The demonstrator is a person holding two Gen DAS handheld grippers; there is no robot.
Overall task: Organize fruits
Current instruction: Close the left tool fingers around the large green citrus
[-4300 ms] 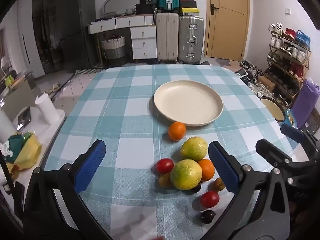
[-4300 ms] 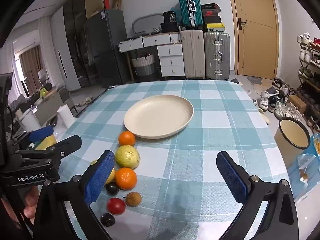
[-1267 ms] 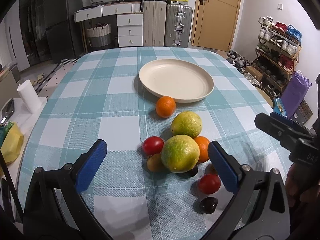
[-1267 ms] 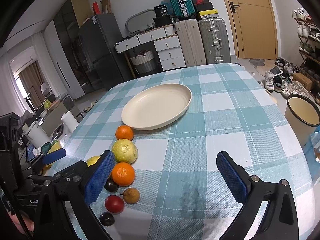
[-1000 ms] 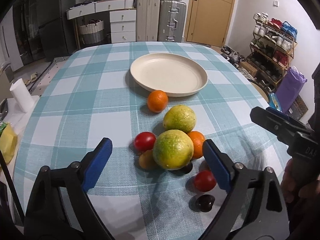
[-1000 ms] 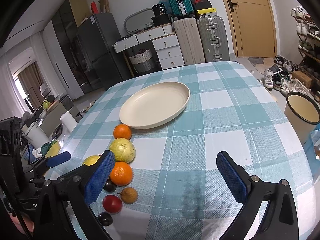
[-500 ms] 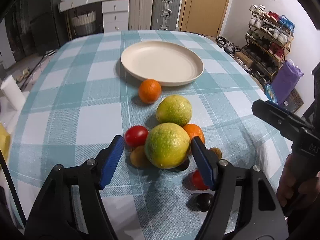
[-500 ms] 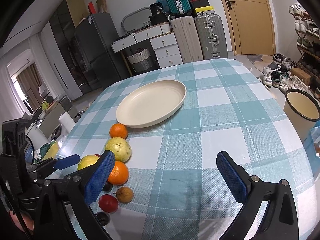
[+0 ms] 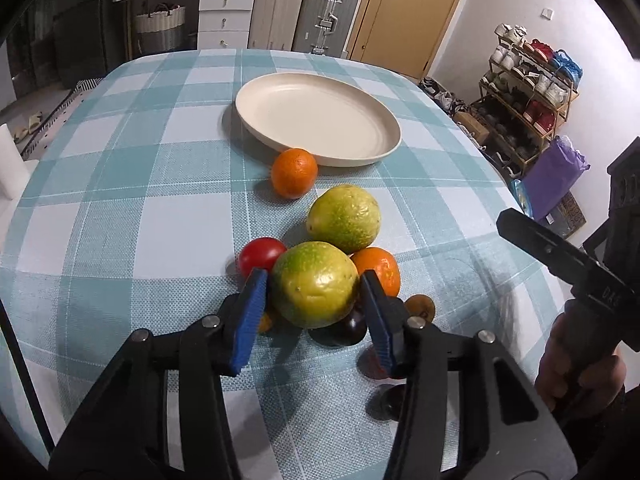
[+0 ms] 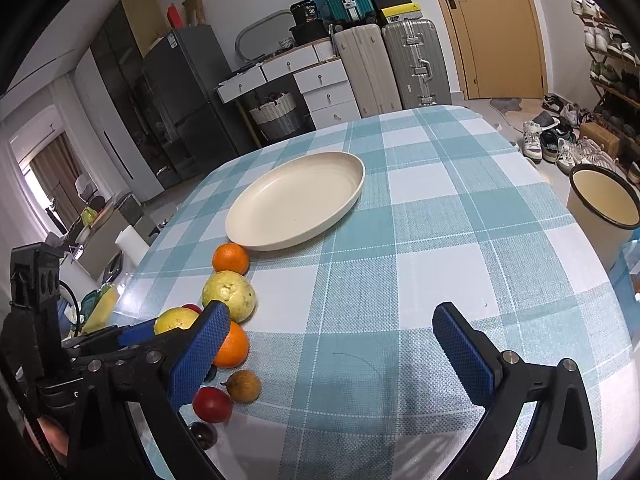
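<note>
Left jaws: the left gripper [image 9: 314, 294] has just been closing; its blue pads stand at either flank of the large green-yellow fruit [image 9: 315, 284], touching or all but touching it. I cannot tell whether they press on it.
Right jaws: the right gripper [image 10: 330, 354] stands wide open over bare checked cloth, holding nothing.
Held-side fruit pile: the large green-yellow fruit rests on the tabletop [image 9: 120, 200] amid a cluster: a red tomato [image 9: 260, 254] at its left, an orange [image 9: 378, 268] at its right, a dark plum [image 9: 344, 326] just below it, and a second green-yellow fruit [image 9: 344, 218] behind.
Lone orange: a smaller orange [image 9: 294, 173] lies just beside the near rim of the plate.
Plate: the cream plate [image 9: 384, 148] sits further back on the tabletop, nothing on it.
Other small fruit: in the right wrist view a brown round fruit [image 10: 244, 386] and a red fruit [image 10: 212, 404] lie near the left pad.
Writing: white letters on the right gripper's body in the left wrist view are too partial to read; a number "36" shows on a black container [image 10: 306, 10] on the drawers.
</note>
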